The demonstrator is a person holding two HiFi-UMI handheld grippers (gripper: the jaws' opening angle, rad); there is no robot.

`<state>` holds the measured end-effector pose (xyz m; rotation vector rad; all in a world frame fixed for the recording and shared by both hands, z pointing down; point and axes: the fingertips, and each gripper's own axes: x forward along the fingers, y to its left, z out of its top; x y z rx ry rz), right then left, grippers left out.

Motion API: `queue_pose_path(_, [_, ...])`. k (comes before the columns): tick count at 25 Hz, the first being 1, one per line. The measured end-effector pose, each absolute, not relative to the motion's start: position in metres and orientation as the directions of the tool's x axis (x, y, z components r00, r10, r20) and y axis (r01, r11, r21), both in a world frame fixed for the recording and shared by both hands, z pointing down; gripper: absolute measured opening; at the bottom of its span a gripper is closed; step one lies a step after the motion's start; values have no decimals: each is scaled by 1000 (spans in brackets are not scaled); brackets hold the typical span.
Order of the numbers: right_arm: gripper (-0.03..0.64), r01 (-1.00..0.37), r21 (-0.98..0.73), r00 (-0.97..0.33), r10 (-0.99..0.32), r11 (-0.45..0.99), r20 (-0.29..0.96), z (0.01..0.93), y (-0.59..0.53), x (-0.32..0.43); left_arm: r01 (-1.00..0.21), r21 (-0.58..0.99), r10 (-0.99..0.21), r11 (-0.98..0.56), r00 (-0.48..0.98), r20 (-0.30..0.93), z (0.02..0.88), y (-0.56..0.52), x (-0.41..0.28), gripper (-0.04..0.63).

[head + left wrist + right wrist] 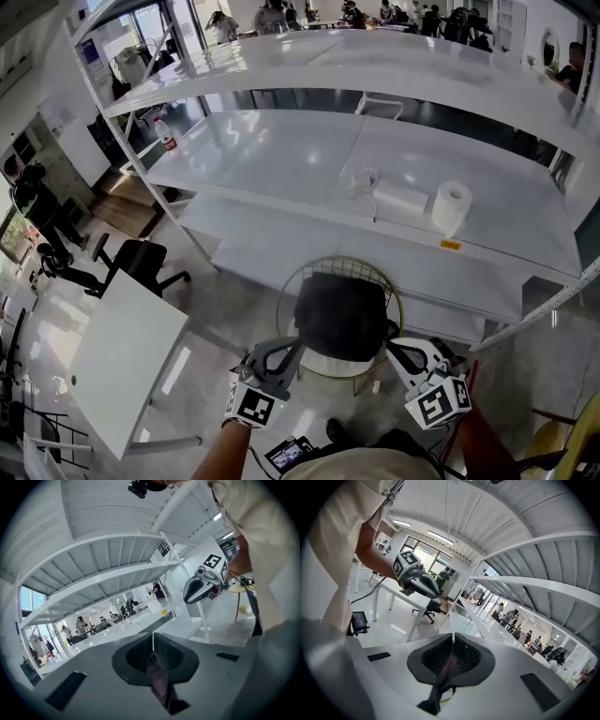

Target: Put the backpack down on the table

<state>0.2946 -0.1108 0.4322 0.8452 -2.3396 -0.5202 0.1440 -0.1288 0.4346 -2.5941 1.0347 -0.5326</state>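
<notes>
White table (281, 150) ahead; one backpack (342, 314); left gripper (296, 345), right gripper (392, 348) jaws clamped on it.

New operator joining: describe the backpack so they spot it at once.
Find the long white table; just before its near edge stands a round gold wire stool. The backpack shows against that ring, its straps clamped in the left gripper and right gripper. It is the only dark, soft lump among white surfaces and thin wire.

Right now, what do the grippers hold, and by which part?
The backpack, by its straps: the left gripper is shut on one thin strap, the right gripper on a second strap.
</notes>
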Motion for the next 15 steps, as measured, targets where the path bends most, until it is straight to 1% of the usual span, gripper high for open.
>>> queue_pose_path(8, [28, -457, 455, -618, -641, 764, 456, 459, -163, 288, -608, -344, -696, -715, 663, 275, 466, -184, 132, 17])
queue_pose_path(13, [32, -438, 361, -635, -567, 824, 525, 496, -201, 295, -623, -291, -686, -727, 638, 349, 503, -222, 135, 18])
queue_pose_path(14, [45, -437, 337, -640, -551, 834, 535, 505, -211, 296, -626, -279, -683, -728, 633, 364, 512, -231, 136, 18])
queue_pose_path(15, [103, -436, 311, -647, -535, 844, 544, 515, -221, 297, -626, -271, -679, -731, 628, 380, 522, -240, 136, 18])
